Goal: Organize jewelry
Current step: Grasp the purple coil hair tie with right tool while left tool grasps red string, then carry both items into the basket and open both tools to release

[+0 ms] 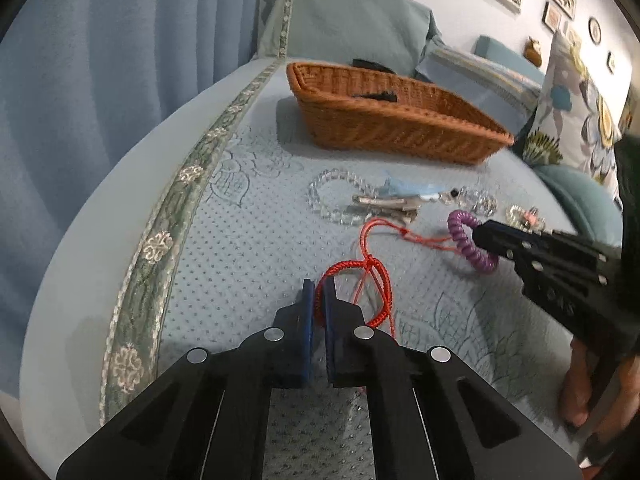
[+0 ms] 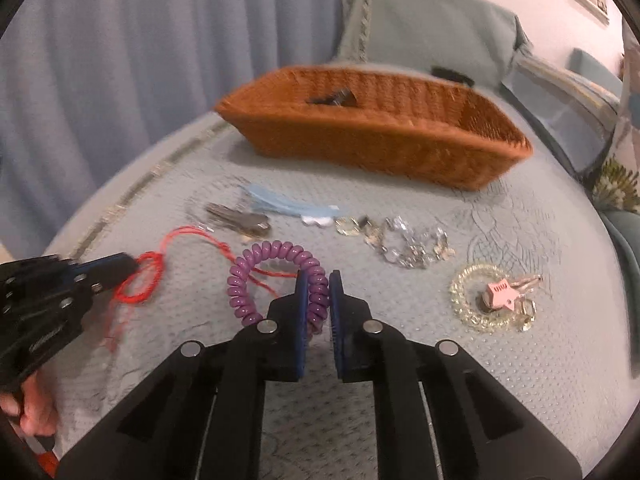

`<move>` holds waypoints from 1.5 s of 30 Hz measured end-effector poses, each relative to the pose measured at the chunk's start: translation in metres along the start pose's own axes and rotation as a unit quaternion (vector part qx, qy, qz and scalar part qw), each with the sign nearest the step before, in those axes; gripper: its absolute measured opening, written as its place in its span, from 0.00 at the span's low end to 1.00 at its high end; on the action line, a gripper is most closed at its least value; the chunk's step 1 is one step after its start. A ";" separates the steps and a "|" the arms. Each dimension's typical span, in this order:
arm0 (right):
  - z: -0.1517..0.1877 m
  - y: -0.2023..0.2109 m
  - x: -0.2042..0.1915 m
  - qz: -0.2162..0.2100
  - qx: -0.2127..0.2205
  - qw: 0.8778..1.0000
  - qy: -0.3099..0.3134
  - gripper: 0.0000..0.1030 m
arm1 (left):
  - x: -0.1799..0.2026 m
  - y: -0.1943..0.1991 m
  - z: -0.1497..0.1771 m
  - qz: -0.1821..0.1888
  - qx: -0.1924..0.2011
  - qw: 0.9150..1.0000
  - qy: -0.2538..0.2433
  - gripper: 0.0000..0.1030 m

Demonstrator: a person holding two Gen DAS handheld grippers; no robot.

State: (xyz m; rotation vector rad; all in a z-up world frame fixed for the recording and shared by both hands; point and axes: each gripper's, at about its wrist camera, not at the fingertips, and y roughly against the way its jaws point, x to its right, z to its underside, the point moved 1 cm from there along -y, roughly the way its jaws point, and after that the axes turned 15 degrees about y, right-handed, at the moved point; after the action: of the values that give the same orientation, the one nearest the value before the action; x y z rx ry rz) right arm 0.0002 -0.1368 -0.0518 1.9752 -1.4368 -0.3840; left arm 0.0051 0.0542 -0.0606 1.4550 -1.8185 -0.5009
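My left gripper (image 1: 319, 294) is shut on a red cord bracelet (image 1: 380, 280), which also shows in the right wrist view (image 2: 144, 280). My right gripper (image 2: 319, 286) is shut on a purple coil hair tie (image 2: 276, 264), also seen in the left wrist view (image 1: 468, 244). Both items are close above the blue-grey bedspread (image 1: 248, 248). A brown wicker basket (image 2: 372, 136) stands behind the jewelry with a dark item inside. A clear bead bracelet (image 1: 332, 196), metal clips (image 2: 240, 220), a light blue clip (image 2: 280, 202), a crystal bracelet (image 2: 408, 246) and a yellow coil tie with a pink star charm (image 2: 496, 296) lie between.
The bed's patterned border (image 1: 160, 240) runs along the left edge beside a blue curtain (image 1: 100, 80). Pillows (image 1: 580, 112) lie at the right. A teal headboard cushion (image 2: 432, 28) stands behind the basket.
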 end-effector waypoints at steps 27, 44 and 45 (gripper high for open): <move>-0.113 0.023 0.114 0.060 0.114 0.989 -0.076 0.08 | 0.096 0.019 -0.146 0.113 0.159 0.980 -0.026 0.03; -0.125 -0.110 0.143 0.066 -0.056 0.996 -0.037 0.08 | 0.109 -0.117 -0.162 0.044 0.063 0.997 -0.018 0.03; -0.123 -0.111 0.142 0.061 -0.058 0.996 -0.038 0.08 | 0.104 -0.118 -0.159 0.041 0.060 0.997 -0.018 0.03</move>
State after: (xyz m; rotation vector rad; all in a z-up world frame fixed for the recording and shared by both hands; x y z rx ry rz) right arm 0.2037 -0.2062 -0.0138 1.7876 -1.5396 -0.4806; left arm 0.1931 -0.0550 -0.0086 1.4515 -1.9576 -0.3831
